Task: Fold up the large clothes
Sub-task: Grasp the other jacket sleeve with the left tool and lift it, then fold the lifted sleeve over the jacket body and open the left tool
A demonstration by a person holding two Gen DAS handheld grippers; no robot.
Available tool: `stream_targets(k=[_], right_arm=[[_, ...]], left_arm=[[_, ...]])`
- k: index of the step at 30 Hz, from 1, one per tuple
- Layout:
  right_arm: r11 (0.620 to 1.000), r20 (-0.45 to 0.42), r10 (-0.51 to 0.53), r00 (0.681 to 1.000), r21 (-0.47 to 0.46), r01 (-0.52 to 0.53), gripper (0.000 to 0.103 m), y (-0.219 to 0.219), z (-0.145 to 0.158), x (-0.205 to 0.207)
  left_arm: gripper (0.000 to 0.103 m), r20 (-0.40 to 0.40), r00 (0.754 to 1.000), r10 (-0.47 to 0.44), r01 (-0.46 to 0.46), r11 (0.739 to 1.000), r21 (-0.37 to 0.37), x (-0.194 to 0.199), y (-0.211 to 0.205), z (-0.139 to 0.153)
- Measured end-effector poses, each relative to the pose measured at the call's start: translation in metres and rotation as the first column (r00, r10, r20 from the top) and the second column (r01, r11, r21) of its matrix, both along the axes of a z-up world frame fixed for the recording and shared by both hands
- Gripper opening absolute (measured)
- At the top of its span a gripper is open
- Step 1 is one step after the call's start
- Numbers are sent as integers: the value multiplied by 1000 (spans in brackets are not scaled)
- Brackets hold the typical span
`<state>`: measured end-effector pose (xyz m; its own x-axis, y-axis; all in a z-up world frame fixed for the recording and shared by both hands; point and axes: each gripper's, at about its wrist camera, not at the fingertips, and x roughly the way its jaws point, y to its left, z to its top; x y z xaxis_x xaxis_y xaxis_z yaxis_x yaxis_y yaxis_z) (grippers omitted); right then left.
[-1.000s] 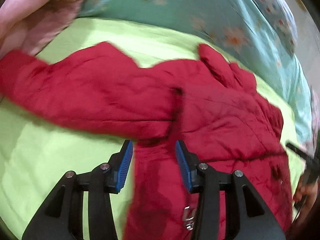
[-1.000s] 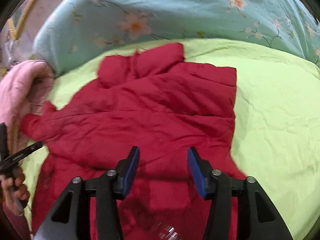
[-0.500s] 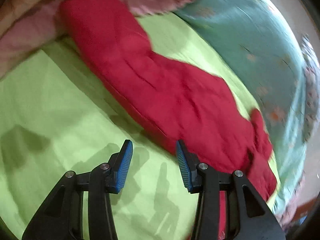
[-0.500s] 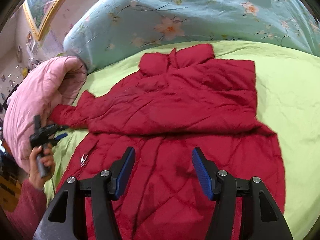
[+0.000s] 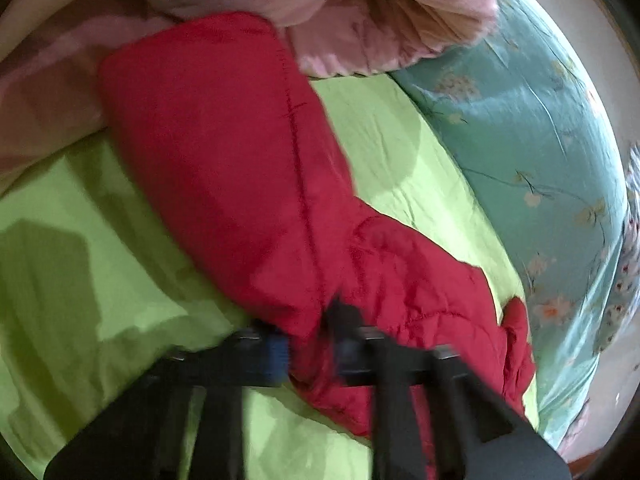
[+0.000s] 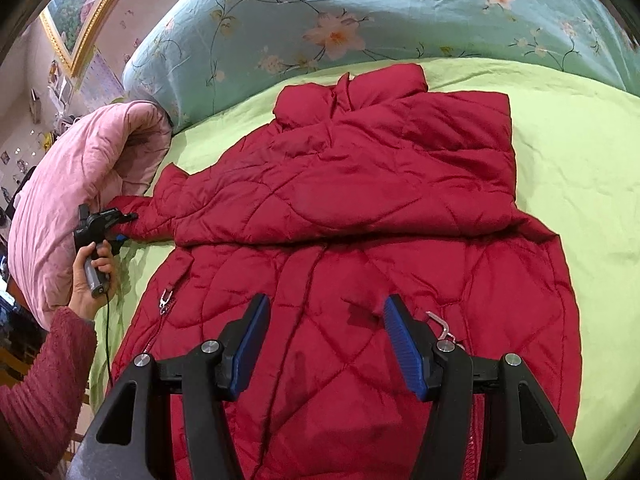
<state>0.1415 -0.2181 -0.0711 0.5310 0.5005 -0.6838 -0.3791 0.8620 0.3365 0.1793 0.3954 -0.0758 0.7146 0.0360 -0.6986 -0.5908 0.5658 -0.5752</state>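
Observation:
A red quilted jacket [image 6: 360, 184] lies front up on the green sheet [image 6: 580, 160], collar toward the far side. One sleeve is folded across its chest. The other sleeve [image 5: 224, 152] stretches out to the pink quilt. My left gripper [image 5: 310, 344] is closing on the near edge of that sleeve, and red fabric is pinched between its blue pads. The right wrist view shows this left gripper [image 6: 120, 224] at the sleeve's end, held in a hand. My right gripper [image 6: 324, 340] hovers open over the jacket's lower front with nothing between its fingers.
A rolled pink quilt [image 6: 72, 184] lies at the left edge of the bed, against the sleeve's end. A teal floral duvet [image 6: 360, 12] runs along the far side. A person's arm in a maroon sleeve [image 6: 40, 380] comes in at the lower left. Two metal zipper pulls [image 6: 164, 300] lie on the jacket.
My left gripper swung out along the spread sleeve toward the pink quilt, rolled, and its jaws closed onto the sleeve's edge. The right gripper drew back a little and stayed open.

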Motion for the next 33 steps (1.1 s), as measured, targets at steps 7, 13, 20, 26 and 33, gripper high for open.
stream_targets(k=[7,13,20,26,33], right_arm=[[1000,3,-8,1000,-3,8,61,-4,-1,-2],[999,0,-13,1000,32,13,61,-9,3,-1],[998,16,-19,1000,53,18,61,-19,14,-3],[996,13,-45,999,83,44,61,-31,15,-2],[988,9,-77,997,137,75,61,-49,20,3]], left_arm=[[6,83,996,-34,20,986,166,-19,-36,49],[5,153,978,-141,100,963,249,-19,-82,87],[5,204,936,-287,198,908,368,-15,-152,131],[5,217,869,-445,307,828,470,-11,-214,160],[5,136,789,-599,444,709,549,9,-298,162]])
